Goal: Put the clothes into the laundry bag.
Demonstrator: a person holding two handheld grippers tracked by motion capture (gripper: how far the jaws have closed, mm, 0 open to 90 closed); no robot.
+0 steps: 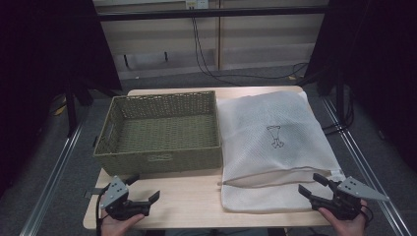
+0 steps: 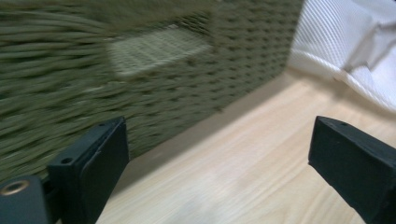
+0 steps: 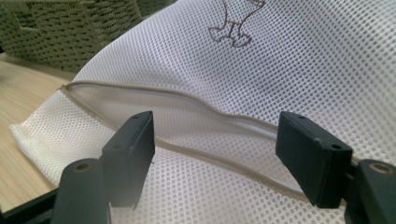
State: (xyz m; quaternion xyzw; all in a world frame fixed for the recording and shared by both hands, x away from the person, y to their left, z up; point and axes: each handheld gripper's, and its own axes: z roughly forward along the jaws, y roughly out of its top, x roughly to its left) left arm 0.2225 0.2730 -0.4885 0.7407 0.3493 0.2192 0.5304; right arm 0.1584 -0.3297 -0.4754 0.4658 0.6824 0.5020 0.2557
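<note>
Hand-held gripper (image 3: 215, 154) (jaws wide) over mesh bag (image 3: 289, 70).

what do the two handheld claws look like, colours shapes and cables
Both are black two-jaw tools gripped in bare hands. The left claw and right claw each carry a grey three-cornered plate on top. Their jaws are flat, blocky black pads with small screw holes. A dark cable trails from the left one.

Olive-green woven basket (image 1: 162, 129); white dotted-mesh bag (image 1: 275, 142), beige zip, dark line drawing; pale wood-grain table (image 1: 187, 201); black claws.
</note>
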